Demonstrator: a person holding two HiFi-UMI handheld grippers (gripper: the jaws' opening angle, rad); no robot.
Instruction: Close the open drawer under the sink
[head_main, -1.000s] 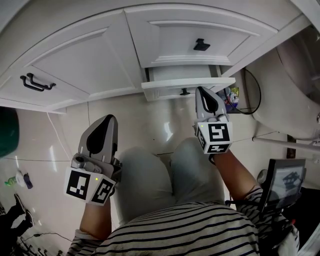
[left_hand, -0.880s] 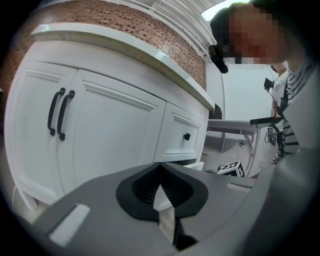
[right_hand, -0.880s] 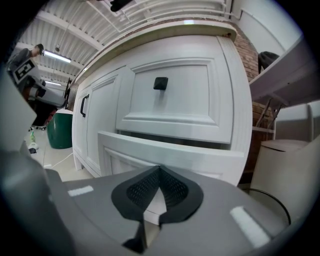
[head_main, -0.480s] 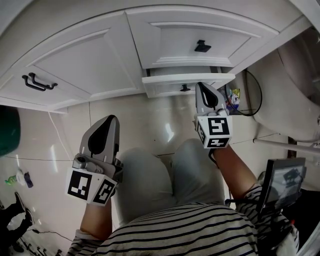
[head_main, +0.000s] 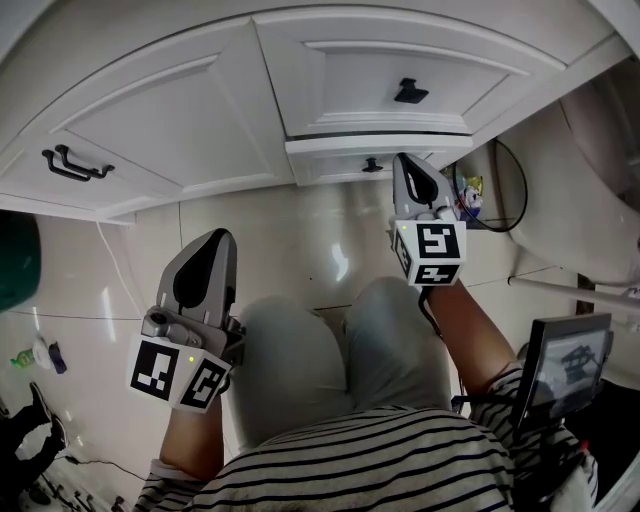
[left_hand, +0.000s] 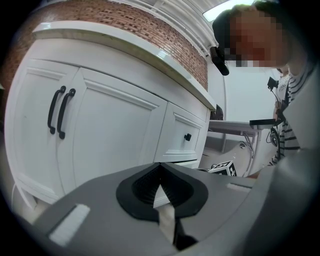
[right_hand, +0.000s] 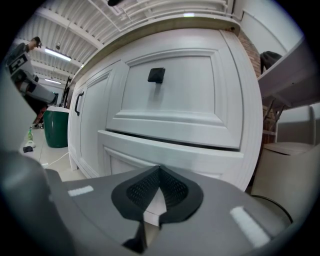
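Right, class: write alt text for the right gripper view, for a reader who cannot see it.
The right gripper, jaws shut and empty, points at the front of the low drawer, which stands slightly out from the white cabinet. Above it is a black knob; far left stands a green bin.

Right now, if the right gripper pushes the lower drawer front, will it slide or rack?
Lower drawer looks rigid, panelled; likely won't flex. Right gripper sits right of its knob, so slight racking possible. Only slightly ajar, so probably a short slide.
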